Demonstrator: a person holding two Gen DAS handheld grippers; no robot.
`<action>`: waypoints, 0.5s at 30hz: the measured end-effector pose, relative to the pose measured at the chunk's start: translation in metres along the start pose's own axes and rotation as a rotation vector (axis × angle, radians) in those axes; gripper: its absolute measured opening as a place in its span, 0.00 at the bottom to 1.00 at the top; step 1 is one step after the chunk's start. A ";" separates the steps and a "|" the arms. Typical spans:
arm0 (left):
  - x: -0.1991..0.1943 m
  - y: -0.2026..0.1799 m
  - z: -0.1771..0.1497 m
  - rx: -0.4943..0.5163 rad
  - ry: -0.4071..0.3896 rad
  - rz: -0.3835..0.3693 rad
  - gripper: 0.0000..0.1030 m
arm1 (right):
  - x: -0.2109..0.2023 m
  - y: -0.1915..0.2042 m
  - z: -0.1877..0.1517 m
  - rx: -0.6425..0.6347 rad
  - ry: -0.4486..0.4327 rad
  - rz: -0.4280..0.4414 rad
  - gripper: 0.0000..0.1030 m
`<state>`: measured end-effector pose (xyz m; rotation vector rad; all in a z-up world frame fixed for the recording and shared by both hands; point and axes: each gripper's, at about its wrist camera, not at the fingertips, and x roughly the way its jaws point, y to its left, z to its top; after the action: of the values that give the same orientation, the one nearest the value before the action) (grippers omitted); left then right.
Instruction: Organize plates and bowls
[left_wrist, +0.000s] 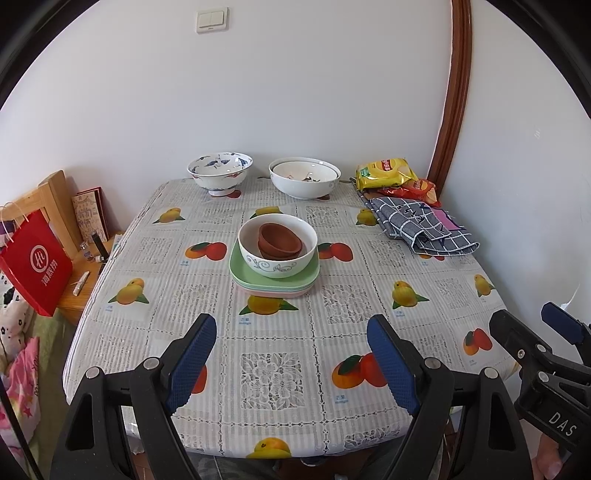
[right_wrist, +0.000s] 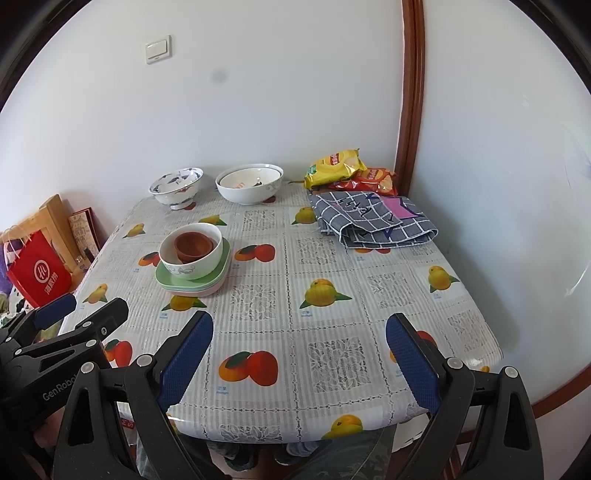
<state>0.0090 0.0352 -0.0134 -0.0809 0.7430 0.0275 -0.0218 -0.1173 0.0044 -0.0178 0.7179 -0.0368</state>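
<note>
Item 1, centre stack: white bowl w/ scroll pattern (left_wrist: 277, 247) sits on stacked square plates (left_wrist: 273, 282), green on top, pink at bottom. Two brown clay bowls (left_wrist: 279, 242) nested inside it. Lies straight ahead of left gripper (left_wrist: 291, 363), well apart; ahead and to the left of right gripper (right_wrist: 300, 360).

Item 2, far edge by wall: blue-patterned footed bowl (left_wrist: 220, 172), alone. Beside it large white bowl (left_wrist: 305, 178) w/ a second bowl nested in; both well beyond the stack.

Grippers: both jaws spread wide, nothing between pads, both hanging over near edge of table (left_wrist: 280, 417), touching nothing.

Progress, est.: mostly done. Plates stacked, small bowls nested, big bowls paired. Left, prob.: the lone footed bowl, maybe merging far bowls w/ the centre stack. Could equally be finished; can't tell.

View diffs: left wrist cam shows right gripper at its right edge plus side shelf w/ small items by red bag (left_wrist: 37, 264). Right wrist cam shows left gripper at its left, more bare wall to the right, and folded checked cloth (right_wrist: 373, 221) w/ snack bags (right_wrist: 349, 173) more fully.
</note>
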 end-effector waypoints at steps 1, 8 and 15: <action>0.000 0.001 0.000 0.000 -0.001 0.001 0.80 | 0.000 0.000 0.000 0.001 0.000 0.001 0.91; -0.001 0.003 0.001 0.000 -0.003 0.003 0.80 | -0.001 0.002 0.000 -0.002 -0.005 0.003 0.91; -0.004 0.004 0.004 0.001 -0.011 0.009 0.80 | -0.002 0.003 0.001 -0.009 -0.011 0.007 0.91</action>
<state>0.0085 0.0399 -0.0076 -0.0760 0.7319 0.0360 -0.0228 -0.1142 0.0063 -0.0246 0.7073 -0.0269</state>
